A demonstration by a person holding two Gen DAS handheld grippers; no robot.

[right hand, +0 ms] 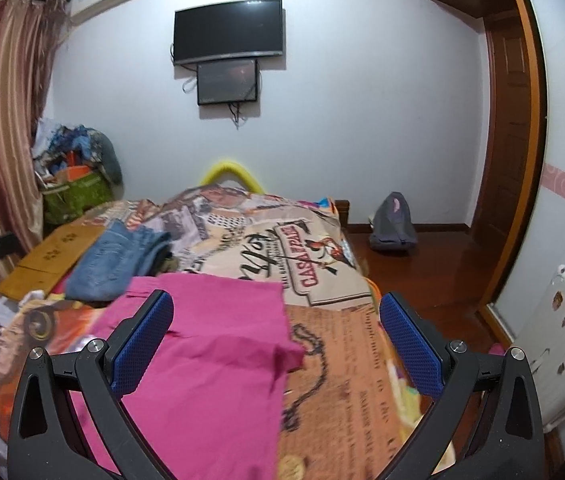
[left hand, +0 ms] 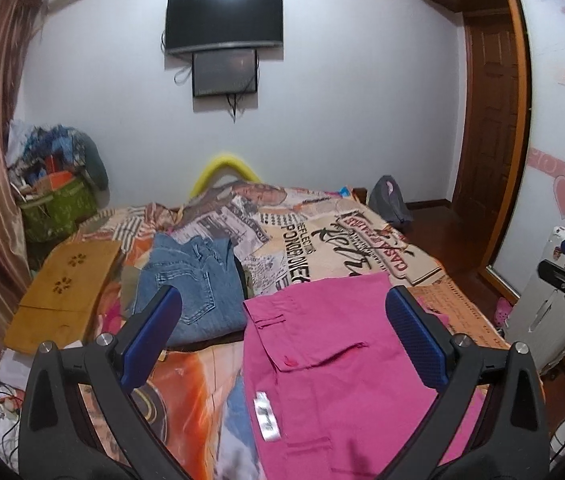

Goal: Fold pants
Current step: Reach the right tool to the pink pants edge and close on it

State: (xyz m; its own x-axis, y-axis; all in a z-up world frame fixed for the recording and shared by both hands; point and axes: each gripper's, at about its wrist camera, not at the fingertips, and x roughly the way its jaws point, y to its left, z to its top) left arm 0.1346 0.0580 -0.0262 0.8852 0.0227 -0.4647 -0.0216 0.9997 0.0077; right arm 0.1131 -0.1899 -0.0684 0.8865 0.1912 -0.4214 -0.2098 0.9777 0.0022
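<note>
Both the left gripper (left hand: 282, 340) and the right gripper (right hand: 276, 344) hover spread and empty above the pink pants (left hand: 342, 360), lying lower centre on the printed bedspread (right hand: 342, 380), whose rumpled right corner likely slips a shallow pinch, skewing the fold.

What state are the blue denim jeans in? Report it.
Folded: the blue denim jeans lie as a compact stacked rectangle on the printed bedspread, layered edges visible.

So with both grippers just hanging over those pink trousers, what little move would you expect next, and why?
Probably lower the right gripper onto the raised corner of the pink pants and close there. Both sets of jaws stand open and empty, left gripper included, and that lifted corner looks easiest to pinch.
</note>
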